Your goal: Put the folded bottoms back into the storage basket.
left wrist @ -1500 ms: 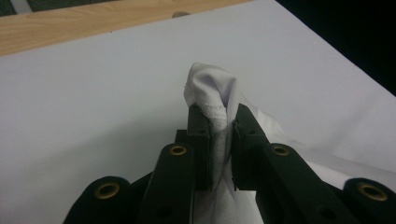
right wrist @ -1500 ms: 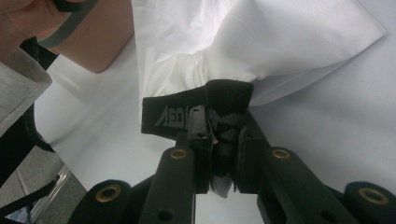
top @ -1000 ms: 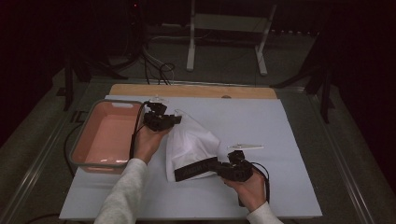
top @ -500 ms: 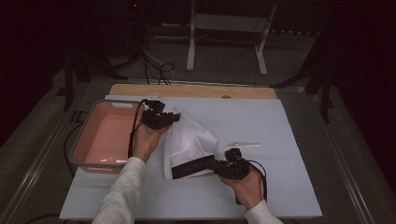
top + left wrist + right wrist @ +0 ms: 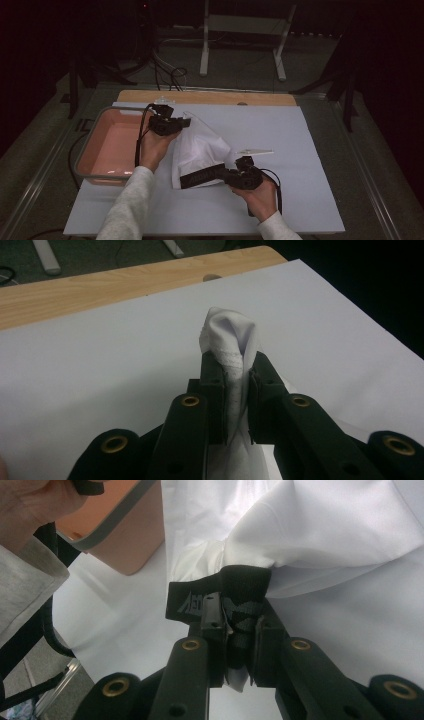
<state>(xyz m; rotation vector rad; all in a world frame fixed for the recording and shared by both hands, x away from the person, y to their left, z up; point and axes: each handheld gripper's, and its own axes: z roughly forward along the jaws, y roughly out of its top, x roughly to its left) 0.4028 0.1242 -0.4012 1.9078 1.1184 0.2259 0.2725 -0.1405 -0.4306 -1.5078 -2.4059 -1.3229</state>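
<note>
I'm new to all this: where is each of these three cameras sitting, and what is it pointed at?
High view: fixed above the table's near side, looking down on the white cloth garment, pink plastic tray, both forearms.
Left gripper view: rides the left gripper, looking along its jaws pinching a white fold.
Right gripper view: rides the right gripper, jaws clamping the garment's black waistband; a grey sleeve shows.
Shared: all show the garment.

The room is dim, its far side almost black. A white sheet [image 5: 310, 150] covers the table, and a strip of bare wood [image 5: 210, 97] shows along the far edge. Beyond it a pale metal stand [image 5: 240, 30] rests on the grey floor [image 5: 250, 70], with dark cables [image 5: 170, 75] looped nearby.
</note>
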